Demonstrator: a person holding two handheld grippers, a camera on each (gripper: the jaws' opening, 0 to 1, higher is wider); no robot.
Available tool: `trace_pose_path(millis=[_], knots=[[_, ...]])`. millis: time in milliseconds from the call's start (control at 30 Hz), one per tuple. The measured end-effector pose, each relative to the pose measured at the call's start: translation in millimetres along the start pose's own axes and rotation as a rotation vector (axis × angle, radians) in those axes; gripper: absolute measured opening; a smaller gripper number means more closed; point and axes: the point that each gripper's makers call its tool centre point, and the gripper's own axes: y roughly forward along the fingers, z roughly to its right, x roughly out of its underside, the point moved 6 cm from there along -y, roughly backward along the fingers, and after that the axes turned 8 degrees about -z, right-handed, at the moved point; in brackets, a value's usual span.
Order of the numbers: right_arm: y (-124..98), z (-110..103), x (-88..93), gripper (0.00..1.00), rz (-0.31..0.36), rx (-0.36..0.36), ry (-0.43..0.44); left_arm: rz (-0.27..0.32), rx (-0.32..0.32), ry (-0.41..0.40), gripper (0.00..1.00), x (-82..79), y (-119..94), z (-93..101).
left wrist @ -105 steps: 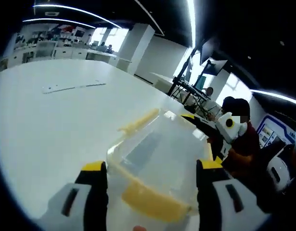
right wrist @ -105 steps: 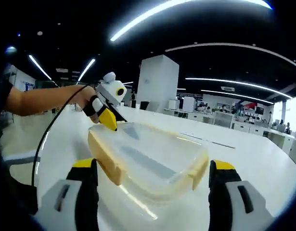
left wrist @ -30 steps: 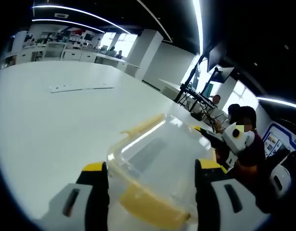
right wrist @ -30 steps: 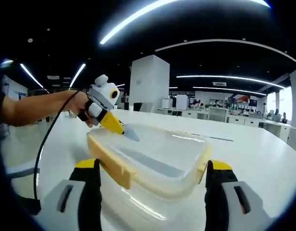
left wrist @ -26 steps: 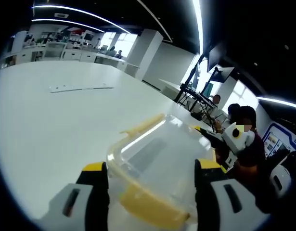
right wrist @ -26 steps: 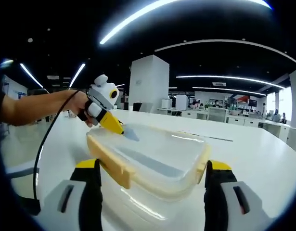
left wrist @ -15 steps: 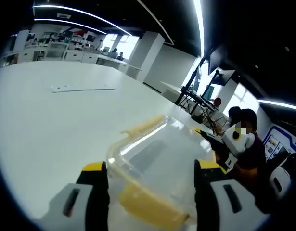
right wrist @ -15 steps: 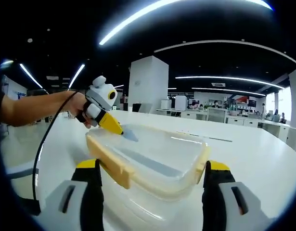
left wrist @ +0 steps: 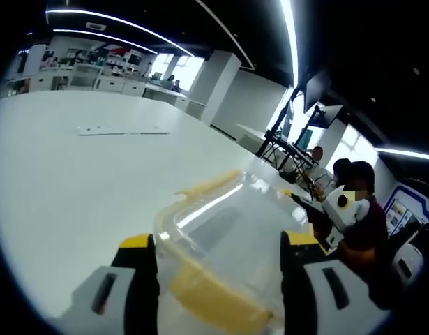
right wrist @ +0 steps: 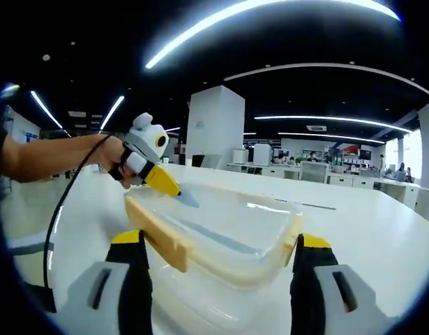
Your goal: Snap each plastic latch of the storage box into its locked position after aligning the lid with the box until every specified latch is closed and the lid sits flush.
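Note:
A clear lid (right wrist: 228,230) with yellow latches lies over the translucent storage box (right wrist: 200,303). My right gripper (right wrist: 221,279) straddles its near end, jaws wide and pressed to the lid's two sides. One yellow latch (right wrist: 162,244) sticks out by the left jaw and another latch (right wrist: 292,241) by the right jaw. My left gripper (right wrist: 174,188), held in a hand, meets the lid's far end. In the left gripper view the lid (left wrist: 235,223) runs away from me. My left gripper (left wrist: 217,293) has its jaws against both sides of that end, a yellow latch (left wrist: 207,300) between them. My right gripper (left wrist: 319,209) is at the far end.
The box stands on a wide white table (left wrist: 74,181) with a thin strip of paper (left wrist: 123,130) lying far off. A person (left wrist: 364,223) is behind the far end of the lid. A cable (right wrist: 61,216) hangs from the left gripper. Desks and pillars fill the room behind.
Both cameras have tipped slightly, so the room has shifted. Each pair of jaws has drawn in a little against the lid, which keeps its place between them.

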Motion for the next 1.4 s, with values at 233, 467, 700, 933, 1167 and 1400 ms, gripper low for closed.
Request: trace_pose_path(millis=[233,467,700,933,1167,1400], knots=[[-0.1,-0.7,1.4,0.79,0.006,0.007,-0.009,0.027,-0.01,-0.008,0.68,0.6,0.2,0.2],[1.7,1.9,-1.0,0.79,0.008,0.025,-0.044,0.058,-0.013,-0.021,0.67,1.5,1.1,-0.2],[0.5,0.3,3.2,0.84,0.005,0.01,-0.043,0.06,-0.005,-0.026,0.67,-0.2,1.5,-2.7],[-0.7,5.3,4.6,0.84,0.001,0.004,-0.099,0.102,0.013,-0.028,0.67,-1.1,1.0,-4.7],[-4.5,13.4,-2.6,0.86,0.002,-0.013,-0.24,0.154,-0.072,0.087,0.69,-6.8,-12.9,-8.1],[-7.8,18.7,-13.1,0.92,-0.047,-0.072,-0.364,0.285,-0.092,0.21,0.71,-7.6,-38.3,-0.2]])
